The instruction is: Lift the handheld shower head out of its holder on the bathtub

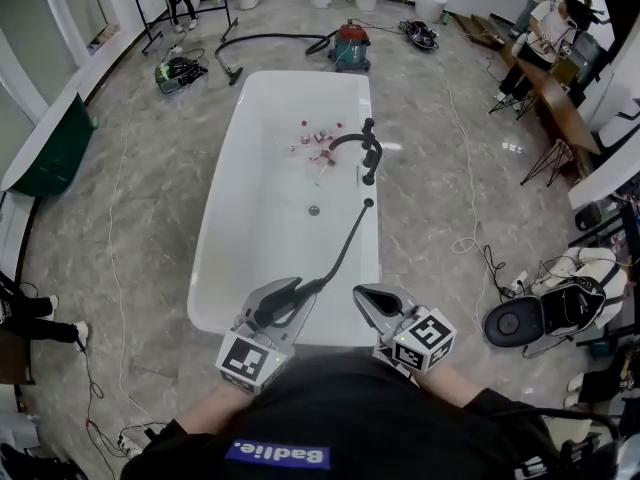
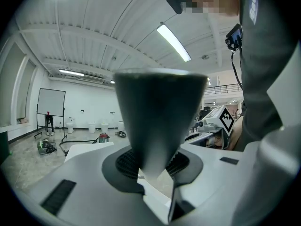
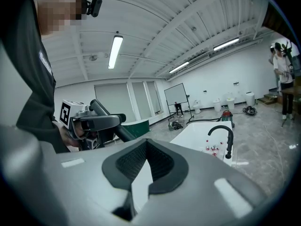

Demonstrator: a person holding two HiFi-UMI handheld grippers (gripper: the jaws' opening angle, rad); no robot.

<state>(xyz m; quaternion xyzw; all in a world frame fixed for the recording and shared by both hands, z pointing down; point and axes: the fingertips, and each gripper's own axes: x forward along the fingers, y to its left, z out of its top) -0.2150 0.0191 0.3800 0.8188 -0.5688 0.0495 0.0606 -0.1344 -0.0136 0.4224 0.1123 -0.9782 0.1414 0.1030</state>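
Note:
The black handheld shower head (image 1: 283, 307) is out over the near end of the white bathtub (image 1: 222, 268), and my left gripper (image 1: 287, 294) is shut on it. Its black hose (image 1: 347, 243) runs from the head back to a fitting on the tub's right rim (image 1: 368, 204). In the left gripper view the shower head (image 2: 160, 117) fills the middle as a dark cone between the pads (image 2: 123, 164). My right gripper (image 1: 366, 297) is beside it to the right, shut and holding nothing. The right gripper view shows its pads (image 3: 127, 161) meeting at the tips, with the left gripper (image 3: 96, 121) and the shower head further left.
A black curved faucet (image 1: 366, 148) stands on the tub's right rim, and small bottles (image 1: 320, 138) lie inside the tub. Beyond the tub are a red vacuum (image 1: 350, 46) and hoses. Cables cross the floor. A dark green tub (image 1: 55, 148) is at the left, people at tables at the right.

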